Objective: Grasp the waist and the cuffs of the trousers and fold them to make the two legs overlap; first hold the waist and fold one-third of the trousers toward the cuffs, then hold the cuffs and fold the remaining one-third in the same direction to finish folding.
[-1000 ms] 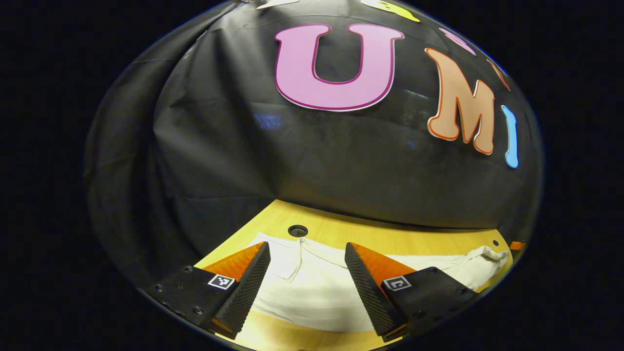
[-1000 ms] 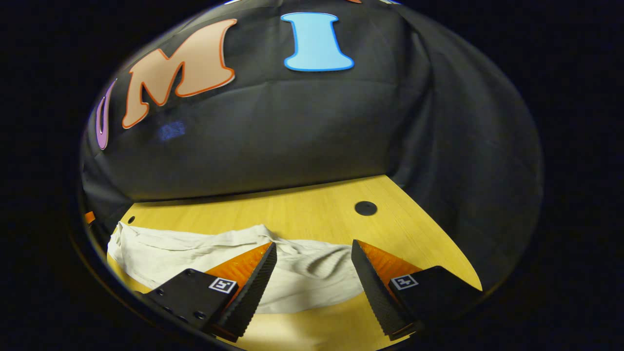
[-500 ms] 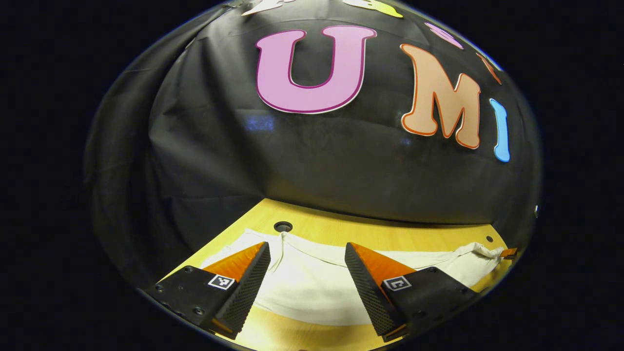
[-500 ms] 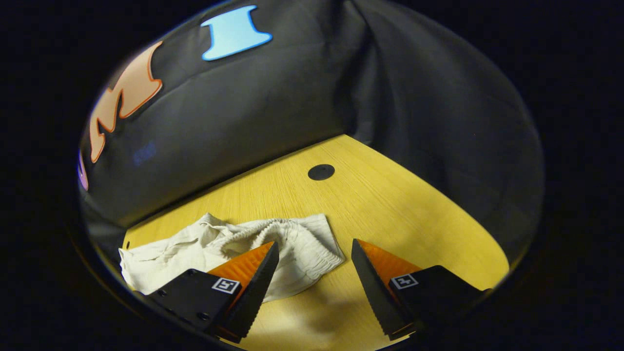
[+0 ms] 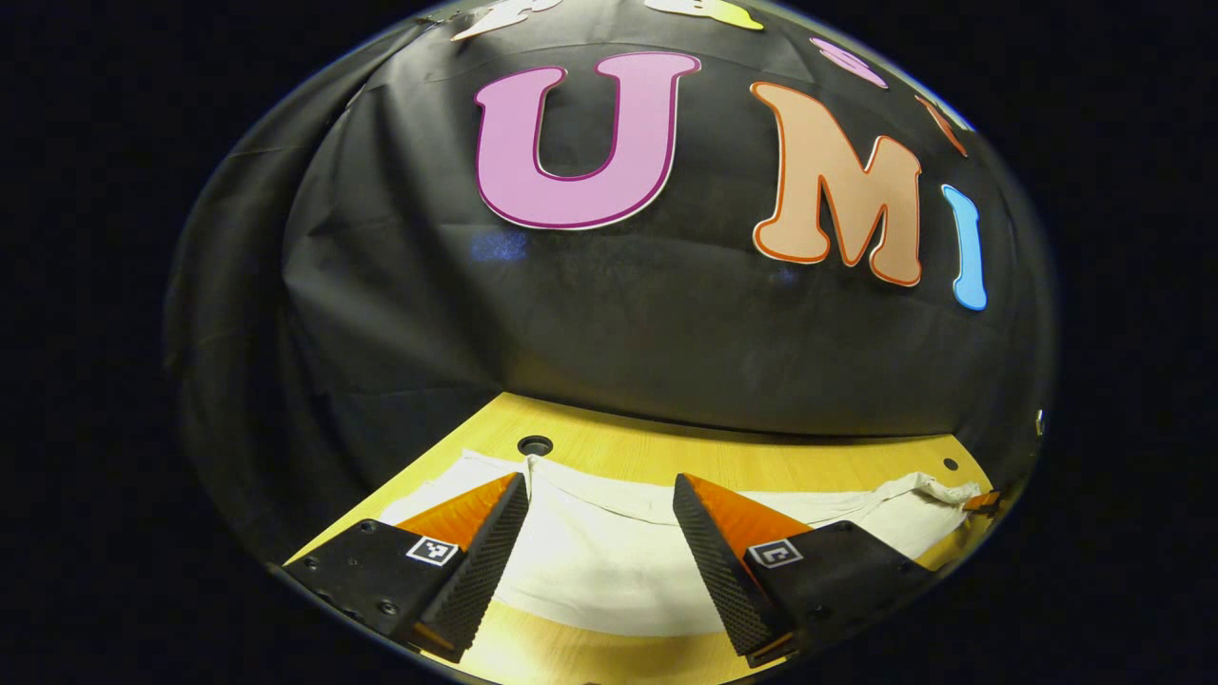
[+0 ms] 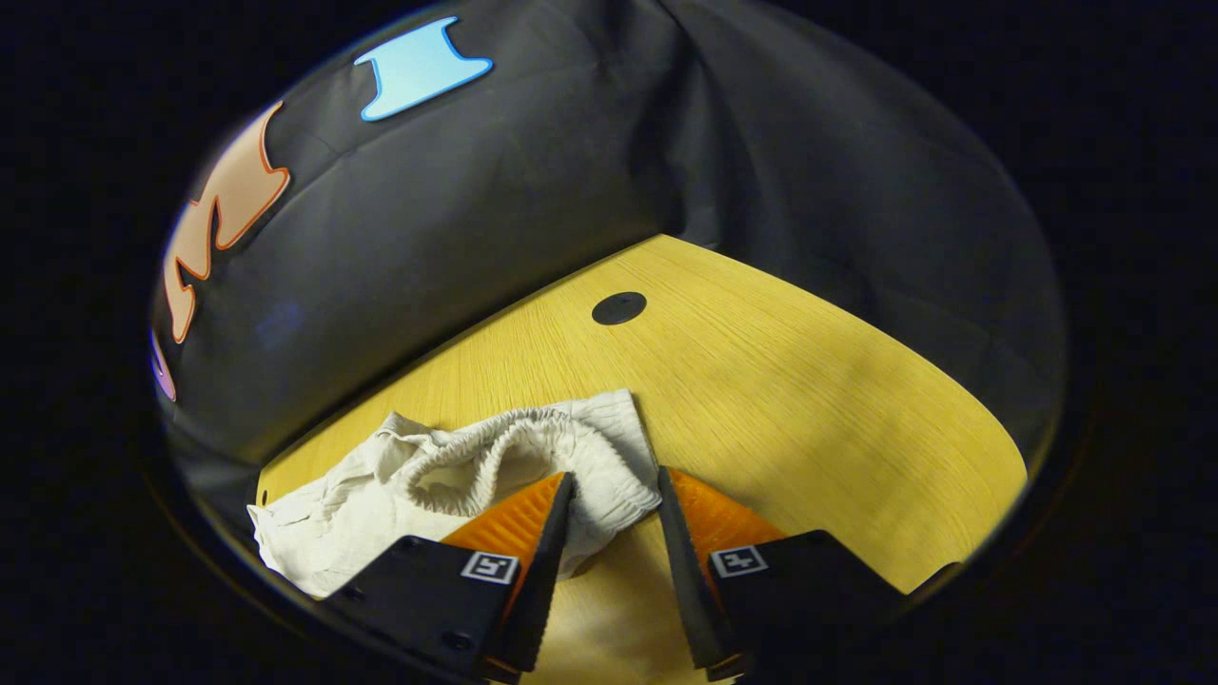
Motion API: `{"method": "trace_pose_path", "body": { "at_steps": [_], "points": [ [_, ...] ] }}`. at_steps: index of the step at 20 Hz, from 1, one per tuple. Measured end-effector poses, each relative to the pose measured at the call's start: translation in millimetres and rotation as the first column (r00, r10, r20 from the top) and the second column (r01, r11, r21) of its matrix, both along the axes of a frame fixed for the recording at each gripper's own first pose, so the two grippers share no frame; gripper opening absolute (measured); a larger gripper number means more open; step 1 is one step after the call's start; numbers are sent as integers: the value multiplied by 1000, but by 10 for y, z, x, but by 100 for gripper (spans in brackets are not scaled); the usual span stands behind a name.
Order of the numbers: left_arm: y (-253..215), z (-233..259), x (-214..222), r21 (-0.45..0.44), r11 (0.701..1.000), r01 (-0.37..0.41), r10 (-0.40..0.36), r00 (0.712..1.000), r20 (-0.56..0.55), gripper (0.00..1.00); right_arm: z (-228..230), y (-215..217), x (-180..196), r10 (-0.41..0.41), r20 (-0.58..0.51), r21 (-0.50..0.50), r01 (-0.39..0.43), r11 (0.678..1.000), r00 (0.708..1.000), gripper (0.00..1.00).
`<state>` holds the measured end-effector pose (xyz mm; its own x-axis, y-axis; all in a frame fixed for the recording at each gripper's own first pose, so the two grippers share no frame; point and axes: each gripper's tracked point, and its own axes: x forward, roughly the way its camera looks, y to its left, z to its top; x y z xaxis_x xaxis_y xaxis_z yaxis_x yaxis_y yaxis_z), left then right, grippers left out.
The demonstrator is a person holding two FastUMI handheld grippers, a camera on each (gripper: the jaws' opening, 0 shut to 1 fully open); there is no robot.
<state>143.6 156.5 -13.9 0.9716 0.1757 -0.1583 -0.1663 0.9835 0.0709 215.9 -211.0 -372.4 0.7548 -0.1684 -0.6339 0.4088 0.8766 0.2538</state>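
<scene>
Trousers (image 5: pixel 609 571), one pale cream pair, were all we counted on the single wooden table (image 6: pixel 780 381), along with two grippers and three holes in the tabletop. In the left gripper view the garment lay stretched flat across the table, a smooth soft cloth reaching from near a round dark hole (image 5: pixel 535 444) at the far left to a bunched end (image 5: pixel 937 490) at the far right, close to a much smaller hole (image 5: pixel 950 464). The left gripper (image 5: pixel 599 557) hung above the cloth with its jaws wide apart and nothing between them; its ridged fingers (image 5: pixel 481 571) were wedge-shaped. In the right gripper view we saw the gathered, ribbed elastic waist (image 6: pixel 533 442) crumpled into a loop near the middle of the table, with wrinkled cloth trailing off to the left. The right gripper (image 6: pixel 609 561) had its jaws drawn near each other around the waist's nearest corner, but a gap remained, and we could not tell whether both fingers pressed the fabric. A round black hole (image 6: pixel 618 307) sat well beyond the waist. The yellow, fine-grained table lay bare to the right of the waist up to its curved edge, and the black cloth wall (image 6: pixel 533 190) closed in right behind the far edge.
</scene>
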Motion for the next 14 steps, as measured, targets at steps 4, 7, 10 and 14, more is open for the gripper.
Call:
{"method": "trace_pose_path", "body": {
  "at_steps": [4,7,10,14],
  "points": [
    [-27,8,5,16,1000,8,-8,1000,-6,94,150,-11,83,-3,41,-20,4,1000,999,17],
    [-33,11,0,16,1000,10,-9,1000,-13,94,298,36,52,13,66,-29,-11,1000,998,15],
    [-45,11,4,0,1000,24,-24,1000,-6,94,627,157,-36,54,97,-65,-48,997,994,10],
    [-78,5,-30,16,998,65,-64,998,-22,94,990,417,-45,89,156,-108,-73,991,984,16]
  ]
}}
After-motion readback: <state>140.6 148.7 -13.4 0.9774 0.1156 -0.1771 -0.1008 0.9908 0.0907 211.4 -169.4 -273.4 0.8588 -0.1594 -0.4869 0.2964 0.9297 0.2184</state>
